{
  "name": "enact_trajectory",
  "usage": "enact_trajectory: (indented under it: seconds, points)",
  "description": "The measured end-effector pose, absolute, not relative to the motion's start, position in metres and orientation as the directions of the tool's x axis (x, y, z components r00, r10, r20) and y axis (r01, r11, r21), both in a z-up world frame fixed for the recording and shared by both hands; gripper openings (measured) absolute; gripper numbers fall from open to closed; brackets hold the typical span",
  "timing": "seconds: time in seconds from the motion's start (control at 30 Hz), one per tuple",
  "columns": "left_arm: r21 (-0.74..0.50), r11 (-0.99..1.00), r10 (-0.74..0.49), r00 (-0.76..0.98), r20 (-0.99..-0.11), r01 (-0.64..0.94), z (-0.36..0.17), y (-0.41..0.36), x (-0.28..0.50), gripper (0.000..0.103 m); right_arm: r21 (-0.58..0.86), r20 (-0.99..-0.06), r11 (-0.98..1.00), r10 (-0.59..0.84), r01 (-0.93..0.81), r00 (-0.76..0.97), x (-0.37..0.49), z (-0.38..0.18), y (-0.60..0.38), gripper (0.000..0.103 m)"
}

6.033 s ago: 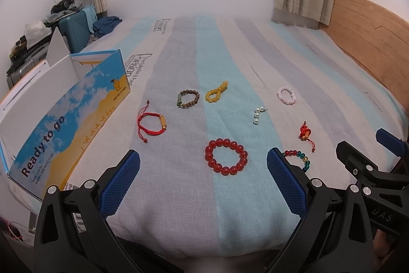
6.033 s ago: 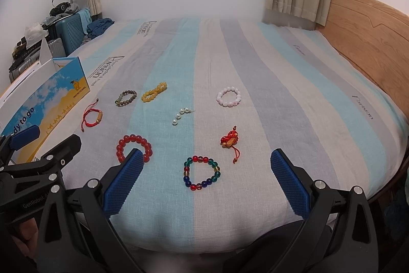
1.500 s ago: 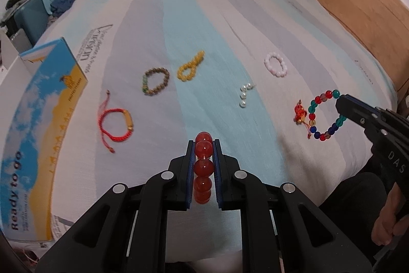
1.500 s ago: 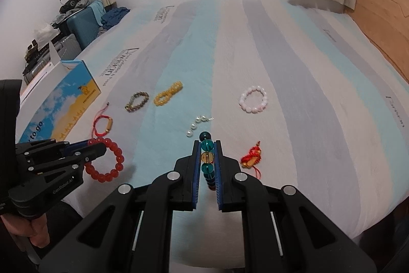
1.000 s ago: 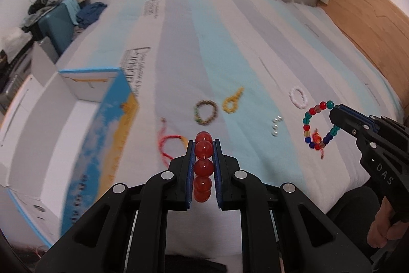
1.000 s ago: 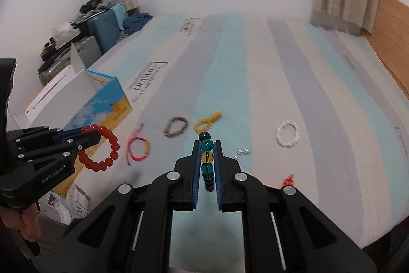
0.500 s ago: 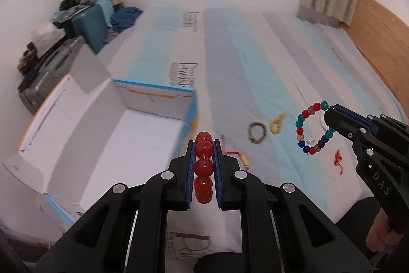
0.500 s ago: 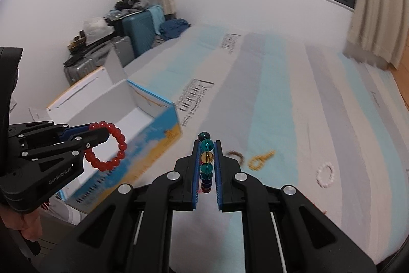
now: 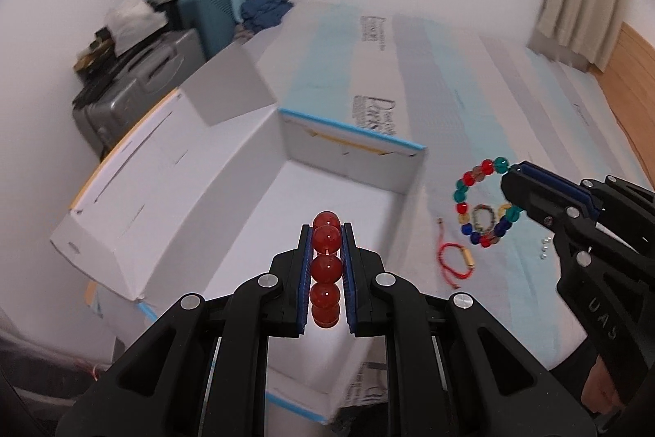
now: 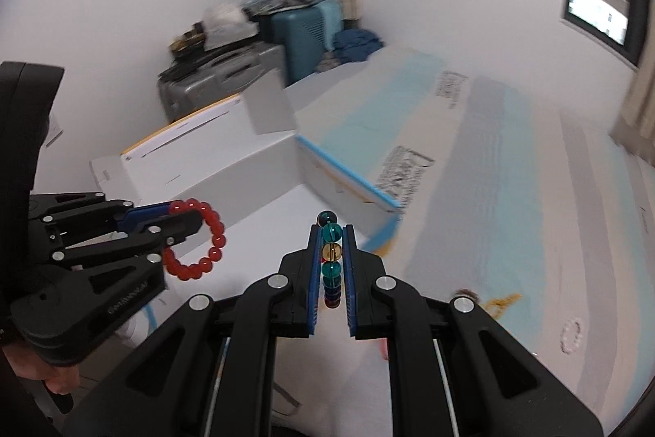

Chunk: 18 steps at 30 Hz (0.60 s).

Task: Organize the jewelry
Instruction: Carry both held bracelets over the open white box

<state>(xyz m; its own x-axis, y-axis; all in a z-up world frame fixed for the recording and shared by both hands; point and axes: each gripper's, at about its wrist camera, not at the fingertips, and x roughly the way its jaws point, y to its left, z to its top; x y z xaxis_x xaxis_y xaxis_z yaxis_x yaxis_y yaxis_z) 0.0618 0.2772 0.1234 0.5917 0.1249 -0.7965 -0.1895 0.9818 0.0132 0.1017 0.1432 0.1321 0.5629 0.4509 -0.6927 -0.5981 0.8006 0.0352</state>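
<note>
Jewelry box (image 9: 229,216) sits open on striped bed (image 9: 470,76).

Both grippers are matte black plastic. The left gripper (image 9: 326,232) has two angular arms studded with round silver screws, and its fingers (image 9: 303,265) carry ribbed blue pads. The right gripper (image 10: 331,232) is built alike, with blue-padded fingers (image 10: 314,269). Raised lettering runs along each black handle. A hand (image 9: 601,392) wraps one handle.
</note>
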Motion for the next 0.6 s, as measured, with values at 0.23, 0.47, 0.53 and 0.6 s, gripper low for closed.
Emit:
enact_trajectory:
  seconds: [0.23,0.47,0.53,0.6]
  points:
    - [-0.010,0.970,0.124,0.532,-0.838,-0.242,0.094,0.321,0.066,0.013,0.015,-0.764,0.747,0.438,-0.665,0.474,0.118,0.104,0.211,0.009]
    - [-0.033,0.965,0.092,0.459,-0.884,-0.258,0.057,0.351,0.079,0.013,-0.007,-0.838,0.721,0.374,-0.693,0.398,0.136,0.063,0.251,0.009]
    - [-0.044,0.965,0.076,0.436,-0.897,-0.259,0.046,0.356,0.084,0.013,0.007,-0.858,0.719,0.361,-0.695,0.366,0.142,0.051,0.256,0.009]
    - [-0.060,0.964,0.054,0.411,-0.910,-0.260,0.034,0.362,0.088,0.013,0.020,-0.878,0.718,0.345,-0.695,0.331,0.149,0.038,0.262,0.009]
